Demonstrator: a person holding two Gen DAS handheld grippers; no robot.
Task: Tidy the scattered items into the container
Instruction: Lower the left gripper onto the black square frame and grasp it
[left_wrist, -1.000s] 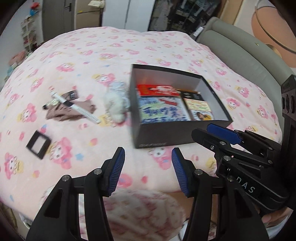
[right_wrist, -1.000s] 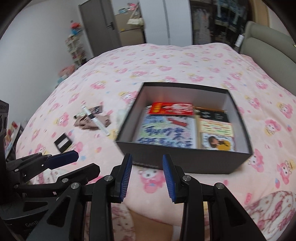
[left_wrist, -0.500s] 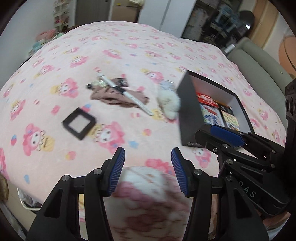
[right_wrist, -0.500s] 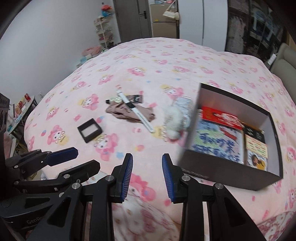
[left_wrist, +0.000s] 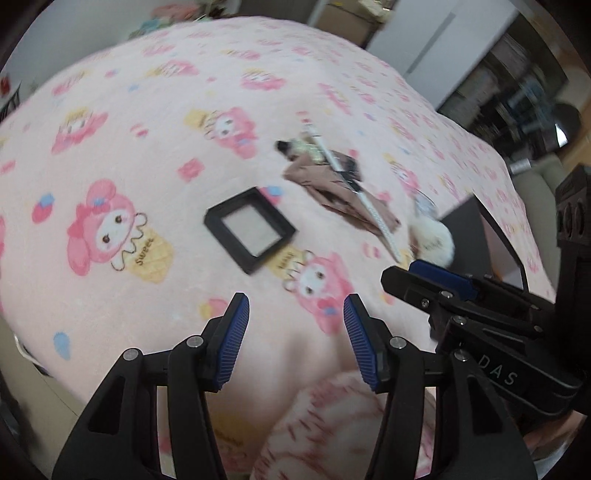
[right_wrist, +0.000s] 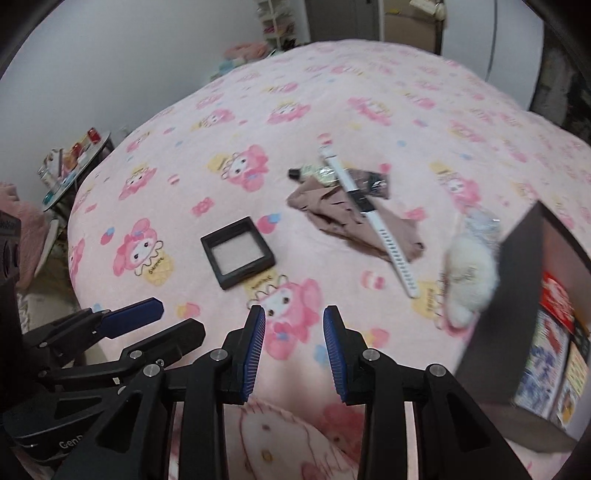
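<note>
We note a bed (right_wrist: 229, 85) under a pink cartoon-print blanket (grey wall behind), both grippers' fingers (left_wrist: 236, 343) (right_wrist: 256, 350) parted, holding nothing.

The dark box (right_wrist: 517, 295) is cut off by the right edge of the right wrist view, so only its near wall and a strip of the printed packets (right_wrist: 546, 354) inside show; their lettering is too smeared to read. In the left wrist view the right hand-held gripper (left_wrist: 432, 284) hides most of that box (left_wrist: 498, 240). Left of the box, the white fluffy item (right_wrist: 469, 284) is blurred, and what it is cannot be told. The small tube (right_wrist: 314, 171) under the white strap's (right_wrist: 369, 218) far end, beyond the box's left side, is too small and soft to identify.
</note>
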